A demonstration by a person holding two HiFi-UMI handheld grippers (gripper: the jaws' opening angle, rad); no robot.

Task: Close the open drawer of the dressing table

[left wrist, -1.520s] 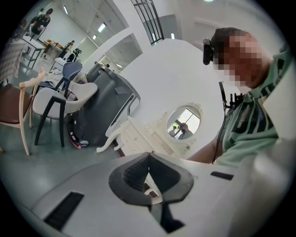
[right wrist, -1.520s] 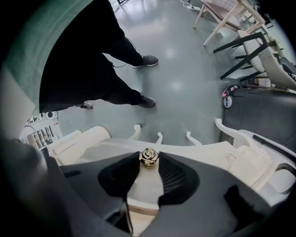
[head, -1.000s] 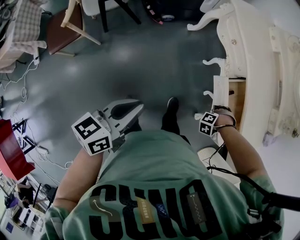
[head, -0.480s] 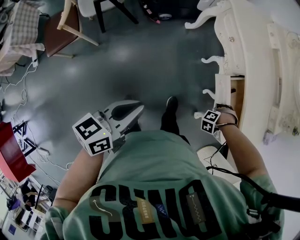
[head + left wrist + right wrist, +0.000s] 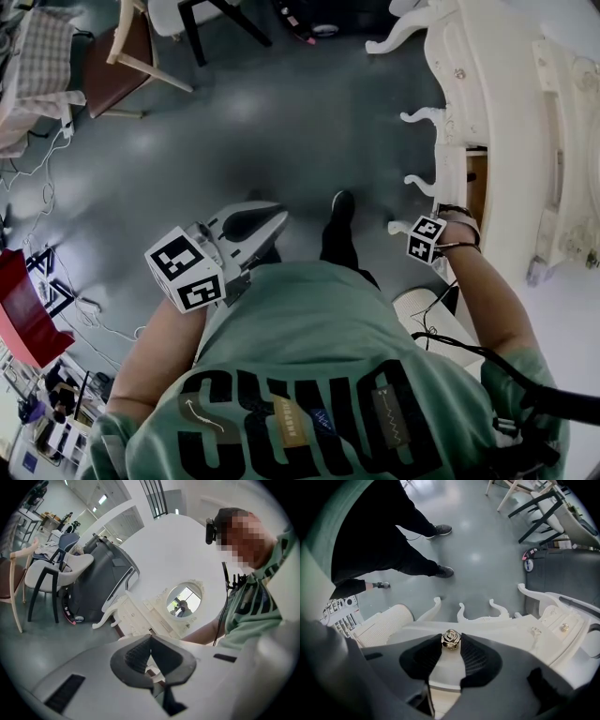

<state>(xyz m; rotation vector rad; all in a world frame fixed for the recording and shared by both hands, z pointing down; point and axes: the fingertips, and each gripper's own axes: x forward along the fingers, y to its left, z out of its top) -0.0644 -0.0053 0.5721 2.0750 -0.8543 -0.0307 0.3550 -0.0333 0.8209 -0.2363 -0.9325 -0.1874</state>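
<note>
At right of the head view: dressing table (image 5: 492,94), white, carved, its scrolled legs toward the grey floor (image 5: 281,122). An oval mirror (image 5: 183,599) stands at its back, seen from the left gripper view.

1. Drawer (image 5: 450,178). White front, standing a little out from the table's face, partly open. A strip of bare wood interior shows behind the front. A rose-shaped metal knob (image 5: 451,638) sits at the middle of the front.

2. Right gripper (image 5: 451,645). At the drawer front, pointing steeply down. Its two dark ribbed pads (image 5: 476,658) are clamped on the knob at their tips, one on each side. In the head view its marker cube lies just beside the drawer front, and the forearm runs back to the person's right shoulder.

3. Left gripper (image 5: 272,220). Held near level in front of the body, over the floor, well apart from the table. Its tips are together and touching, with nothing between them.

4. Person. Green shirt (image 5: 309,375) with black print, dark trousers, black shoe (image 5: 342,206).

5. Surroundings.
- Wooden chair (image 5: 131,56) at top left, with a checked cloth (image 5: 42,56) beside it.
- Red thing (image 5: 23,305) at the left edge.
- Loose cables (image 5: 56,150) on the floor at left.
- Ribbed white cylinder (image 5: 422,314) by the person's right side, near the table.
</note>
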